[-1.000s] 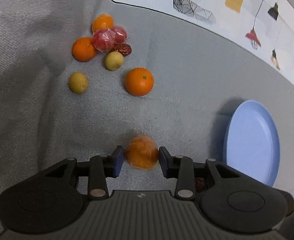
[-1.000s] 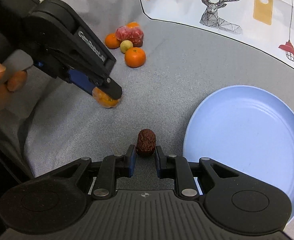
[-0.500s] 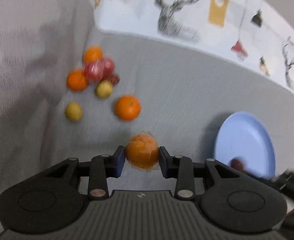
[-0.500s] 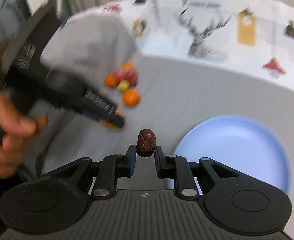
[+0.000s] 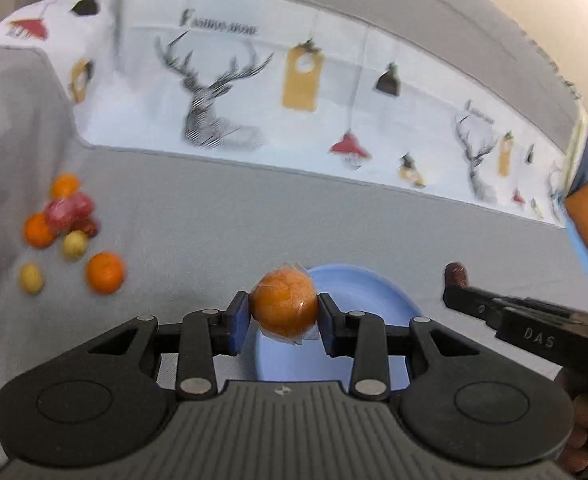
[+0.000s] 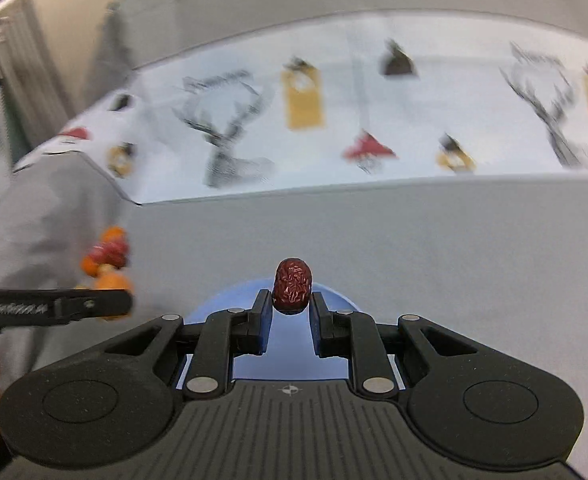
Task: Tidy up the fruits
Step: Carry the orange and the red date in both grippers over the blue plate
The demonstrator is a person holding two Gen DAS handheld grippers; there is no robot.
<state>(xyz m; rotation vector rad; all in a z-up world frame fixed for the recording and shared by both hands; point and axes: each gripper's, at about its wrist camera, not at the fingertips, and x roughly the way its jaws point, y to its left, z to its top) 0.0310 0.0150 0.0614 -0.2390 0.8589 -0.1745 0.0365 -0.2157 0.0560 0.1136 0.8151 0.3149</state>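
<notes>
Jaws pinch wrapped orange (image 5: 284, 307) and date (image 6: 292, 286); right gripper (image 5: 455, 294) perhaps lettered "DAS".

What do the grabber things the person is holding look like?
Each hand-held gripper is matte black plastic: the left hand-held gripper and the right hand-held gripper have a ribbed body, two round discs, silver rivets and blue pads inside the fingers. Pale lettering runs along their sides. No cables show. Bare fingers grip one handle.
</notes>
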